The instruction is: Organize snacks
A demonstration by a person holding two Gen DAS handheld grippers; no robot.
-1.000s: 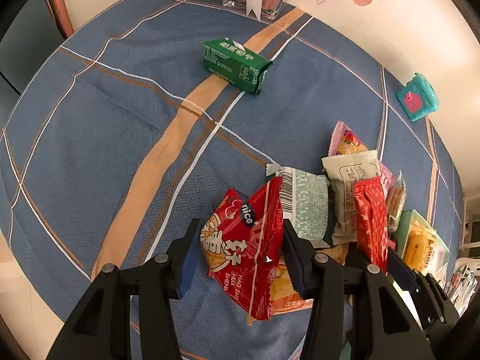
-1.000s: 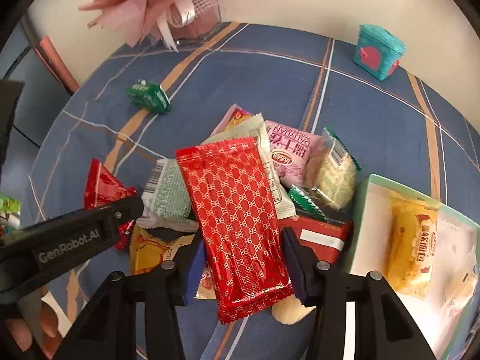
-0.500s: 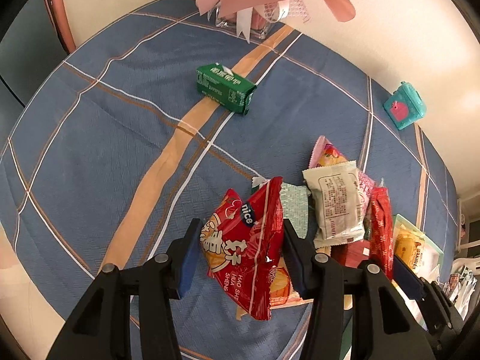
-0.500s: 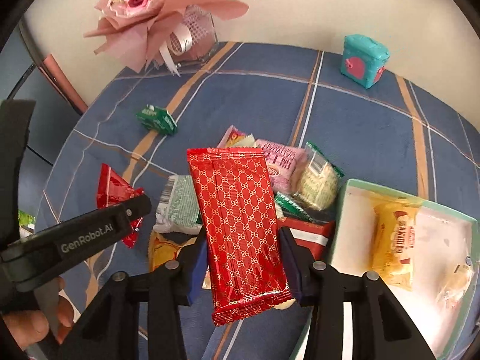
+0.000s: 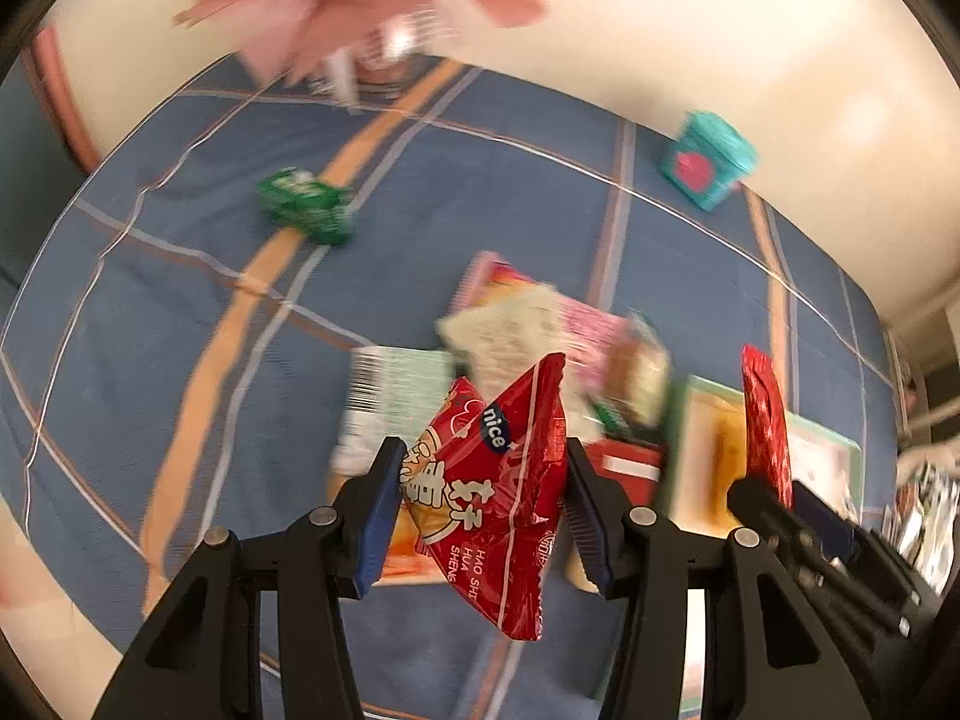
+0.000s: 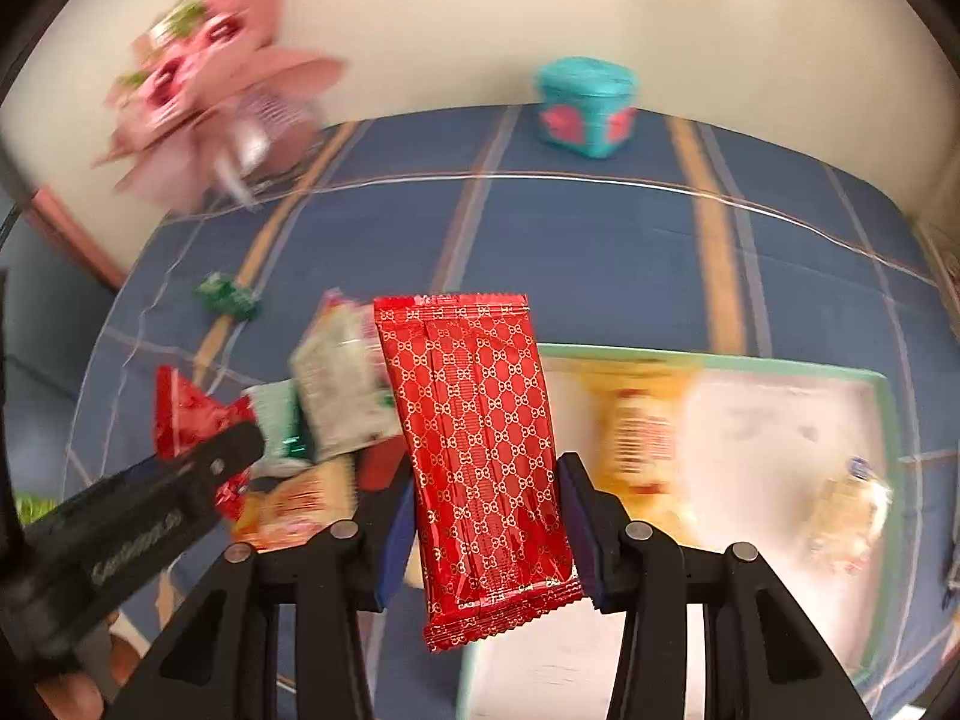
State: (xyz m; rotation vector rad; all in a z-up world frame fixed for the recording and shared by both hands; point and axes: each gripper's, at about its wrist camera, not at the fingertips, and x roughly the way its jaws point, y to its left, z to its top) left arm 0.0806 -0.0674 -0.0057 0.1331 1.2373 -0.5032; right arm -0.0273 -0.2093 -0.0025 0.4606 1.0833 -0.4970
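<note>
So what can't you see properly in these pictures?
- Snack pile, left wrist view: motion blur smears the labels.
- Packets in the green tray, right wrist view: blurred, unreadable.
- Peanut bag in the left tool: hides snacks beneath.
- Red patterned wrapper: covers the tray's near corner.

Left tool (image 5: pixel 480 510) pinches red peanut bag (image 5: pixel 498 498) above snack pile (image 5: pixel 540 342)

Both cameras sit just behind their own tool and look steeply down along its fingers at the worktop (image 5: pixel 540 228), from close above. The left view faces the snack pile (image 5: pixel 510 330) and takes in the right tool (image 5: pixel 780 498) at its right edge. The right view faces the tray (image 6: pixel 720 360), with the left tool (image 6: pixel 198 468) at its left. Both share the pile, tray, green carton (image 5: pixel 306 210), teal box (image 6: pixel 585 105) and bouquet (image 6: pixel 204 90).
</note>
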